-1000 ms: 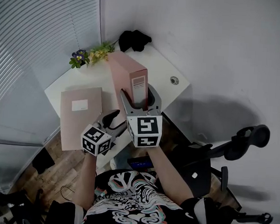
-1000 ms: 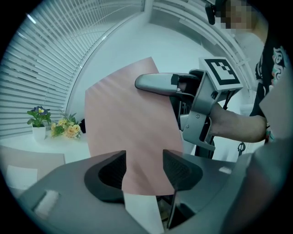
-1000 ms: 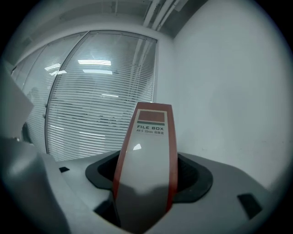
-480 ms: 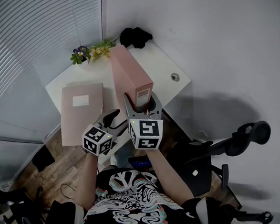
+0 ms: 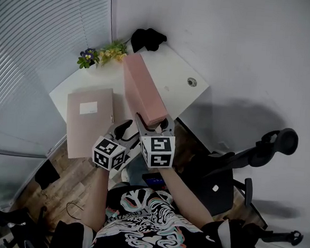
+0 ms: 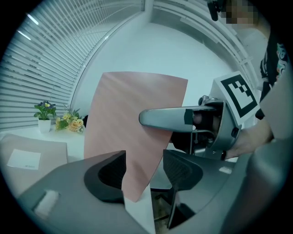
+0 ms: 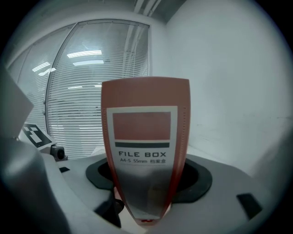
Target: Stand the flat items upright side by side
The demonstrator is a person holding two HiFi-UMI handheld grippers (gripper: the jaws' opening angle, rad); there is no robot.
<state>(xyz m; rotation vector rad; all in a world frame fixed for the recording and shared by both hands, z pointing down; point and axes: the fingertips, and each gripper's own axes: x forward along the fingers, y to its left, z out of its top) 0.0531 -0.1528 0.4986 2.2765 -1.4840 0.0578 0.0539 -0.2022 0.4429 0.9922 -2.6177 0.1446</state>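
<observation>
My right gripper is shut on the labelled spine end of a pink file box. It holds the box tilted over the near part of the white table. In the right gripper view the spine, printed FILE BOX, fills the gap between the jaws of that gripper. A second pink file box lies flat on the table's left side. My left gripper is open, just left of the held box. In the left gripper view, the box's lower corner shows beyond that gripper, which touches nothing.
A small pot of flowers and a black object sit at the table's far corner. Window blinds run along the left and a white wall stands behind. A black office chair stands on the right, below the table edge.
My right gripper has come down and toward me with the pink box, whose labelled end has dropped out of the head view. The left gripper and the flat box have stayed put.
</observation>
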